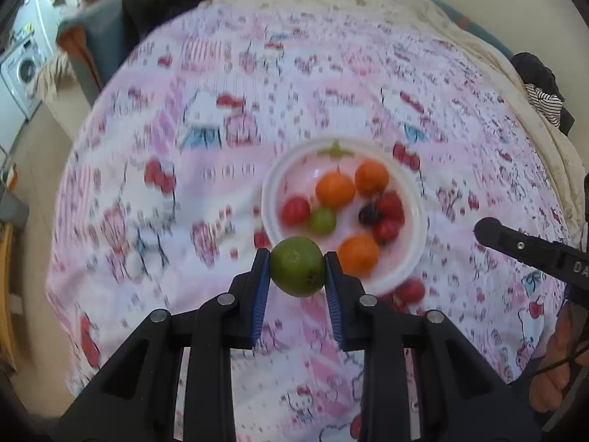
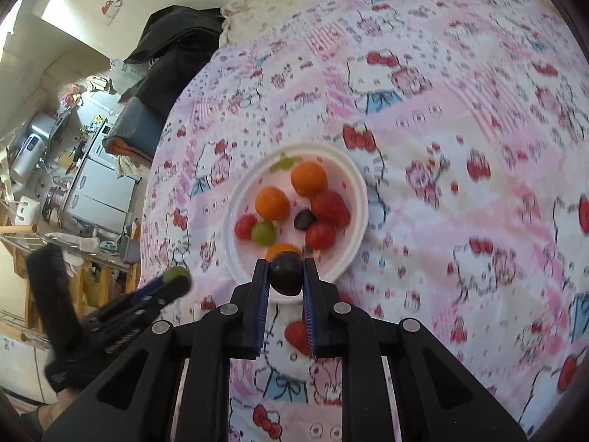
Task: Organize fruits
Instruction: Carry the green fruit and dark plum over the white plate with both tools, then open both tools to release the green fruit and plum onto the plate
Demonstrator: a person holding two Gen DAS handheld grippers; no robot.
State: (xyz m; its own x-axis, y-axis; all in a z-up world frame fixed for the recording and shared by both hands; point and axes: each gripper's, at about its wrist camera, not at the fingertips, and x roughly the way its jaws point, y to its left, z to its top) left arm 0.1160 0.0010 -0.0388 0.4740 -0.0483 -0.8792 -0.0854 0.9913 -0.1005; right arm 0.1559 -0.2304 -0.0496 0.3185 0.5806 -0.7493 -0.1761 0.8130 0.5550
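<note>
My left gripper is shut on a green round fruit, held above the near rim of a white plate. The plate holds three orange fruits, red ones, a small green one and a dark one. My right gripper is shut on a dark purple fruit over the near edge of the same plate. The left gripper with its green fruit shows at the lower left of the right wrist view. The right gripper's finger enters the left wrist view from the right.
A pink cartoon-print cloth covers the surface under the plate. A red fruit lies on the cloth beside the plate's near rim. Dark clothing is piled at the far edge. Kitchen appliances stand beyond the left edge.
</note>
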